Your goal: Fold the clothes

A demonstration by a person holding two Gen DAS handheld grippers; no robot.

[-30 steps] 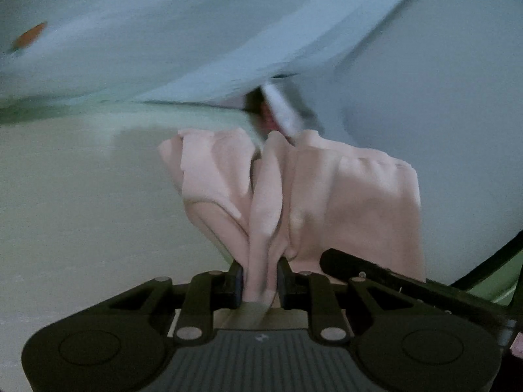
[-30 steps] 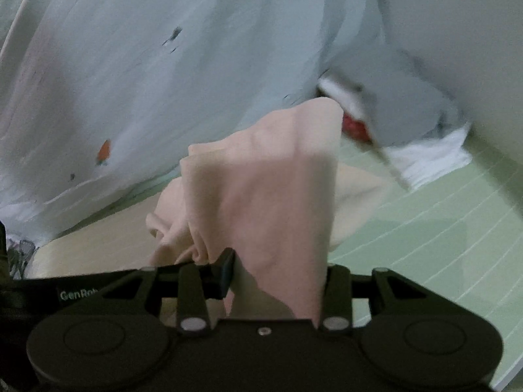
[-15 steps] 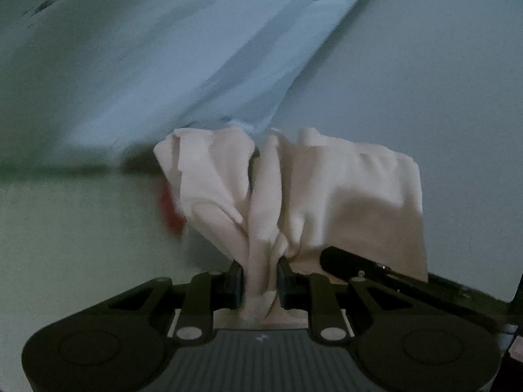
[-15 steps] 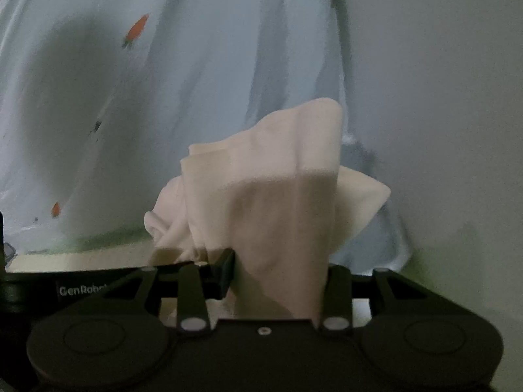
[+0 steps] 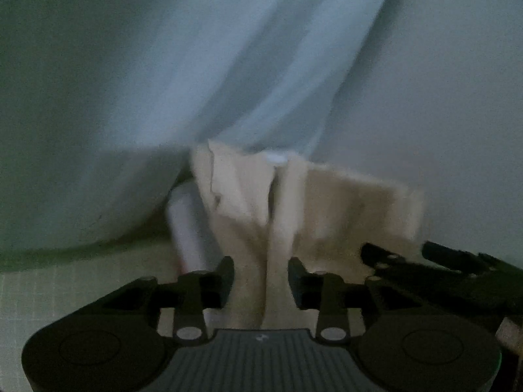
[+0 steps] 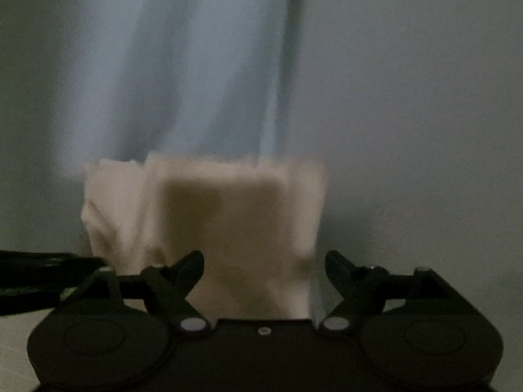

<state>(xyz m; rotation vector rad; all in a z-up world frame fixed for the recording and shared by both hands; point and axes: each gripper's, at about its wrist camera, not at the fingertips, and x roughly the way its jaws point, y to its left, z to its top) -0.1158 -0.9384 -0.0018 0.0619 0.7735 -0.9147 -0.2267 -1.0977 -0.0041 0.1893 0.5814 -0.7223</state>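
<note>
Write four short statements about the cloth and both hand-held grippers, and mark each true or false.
1. The pale pink cloth garment passes between the fingers of the left hand-held gripper. True.
2. The garment lies folded flat on a table. False: it is bunched up at the grippers.
3. A light blue fabric sheet hangs behind the garment. True.
4. Nothing sits between the fingers of the right hand-held gripper. False: pink cloth fills the gap, though its jaws stand wide.
</note>
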